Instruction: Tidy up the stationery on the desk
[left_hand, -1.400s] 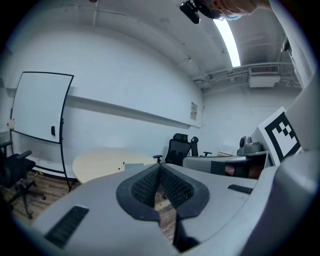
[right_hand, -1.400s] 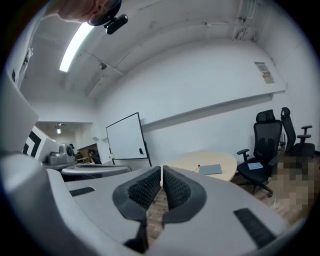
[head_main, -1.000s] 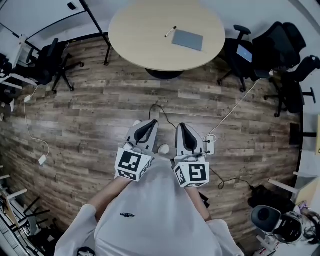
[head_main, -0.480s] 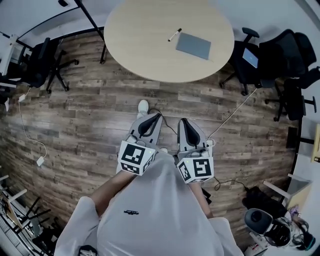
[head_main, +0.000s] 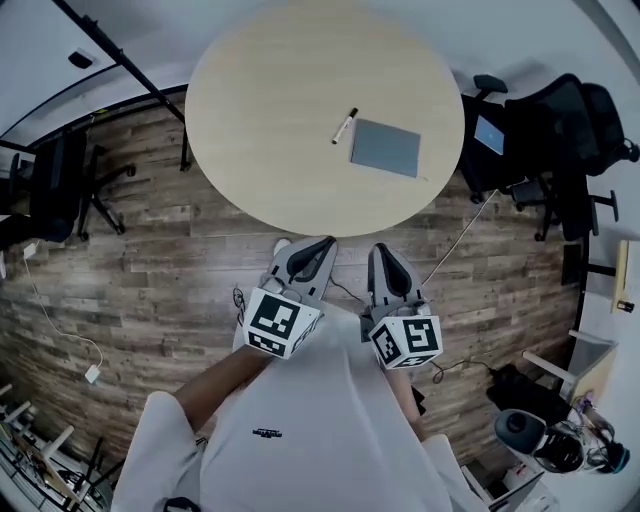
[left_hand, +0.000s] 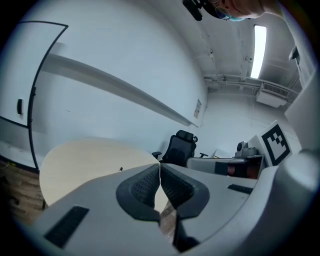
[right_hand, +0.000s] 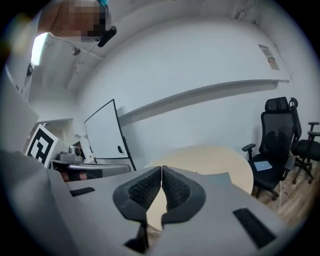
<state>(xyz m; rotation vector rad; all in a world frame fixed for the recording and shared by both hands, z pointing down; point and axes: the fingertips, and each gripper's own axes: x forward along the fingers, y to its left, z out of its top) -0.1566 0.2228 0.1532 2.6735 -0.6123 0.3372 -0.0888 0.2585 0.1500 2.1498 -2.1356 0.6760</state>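
As the table (head_main: 260, 150) nears, left gripper (head_main: 318, 246) and right gripper (head_main: 386, 253) fingers stay pressed together, empty; marker (head_main: 344, 126) and notebook (head_main: 386, 148) lie ahead, untouched.

On the table (head_main: 260, 110), the marker (head_main: 344, 126) lies just beside the pad (head_main: 386, 147), at the pad's 10 o'clock. Both sit toward the table's 3 o'clock side. The left claw (head_main: 318, 245) and right claw (head_main: 384, 252) hang side by side at the table's 6 o'clock edge, over the floor (head_main: 150, 260). Office chairs (head_main: 560, 120) stand beyond the table at 3 o'clock, and another chair (head_main: 60, 180) at 9 o'clock.
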